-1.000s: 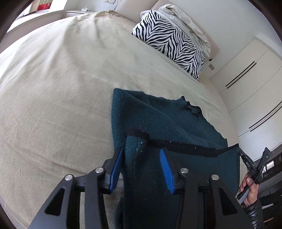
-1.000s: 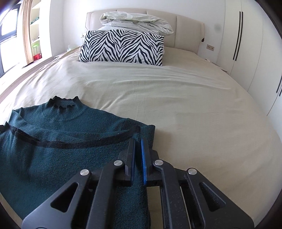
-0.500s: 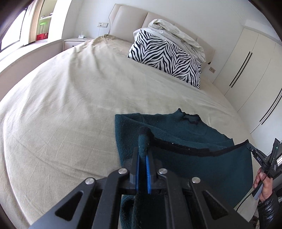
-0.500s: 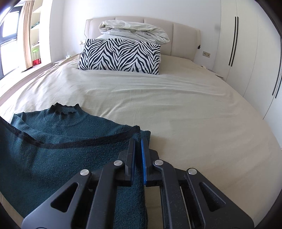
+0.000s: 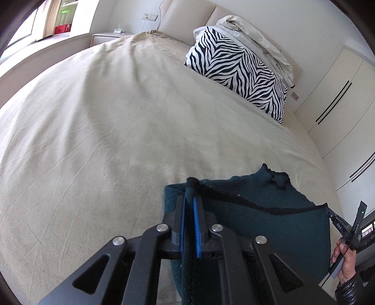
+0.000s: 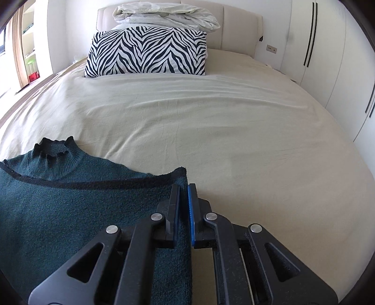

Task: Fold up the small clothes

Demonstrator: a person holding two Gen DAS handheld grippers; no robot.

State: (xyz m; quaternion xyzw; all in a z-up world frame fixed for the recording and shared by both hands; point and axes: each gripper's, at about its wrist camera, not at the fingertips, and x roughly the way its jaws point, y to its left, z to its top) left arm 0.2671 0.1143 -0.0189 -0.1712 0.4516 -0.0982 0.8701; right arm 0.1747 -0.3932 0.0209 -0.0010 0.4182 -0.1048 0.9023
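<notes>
A dark teal knitted sweater (image 5: pixel 269 225) with a black-trimmed hem and a ribbed collar (image 5: pixel 276 179) lies near the front edge of the bed. My left gripper (image 5: pixel 189 199) is shut on the hem's left corner and holds it raised. My right gripper (image 6: pixel 184 187) is shut on the hem's right corner of the sweater (image 6: pixel 70 201). The black hem edge (image 6: pixel 93 184) is stretched between both grippers, above the sweater's lower layer. The collar (image 6: pixel 55 150) points toward the pillows. The right gripper also shows in the left wrist view (image 5: pixel 344 225).
The beige bed sheet (image 6: pixel 211 122) spreads wide ahead. A zebra-striped pillow (image 6: pixel 147 51) with a crumpled white duvet (image 6: pixel 164 11) on top stands at the headboard. White wardrobes (image 6: pixel 328 54) line the right side. A bedside table (image 5: pixel 107 37) stands at the far left.
My left gripper has shut on the hem's left corner. Both grippers have lifted the hem and carried it forward toward the collar; the right gripper stayed shut.
</notes>
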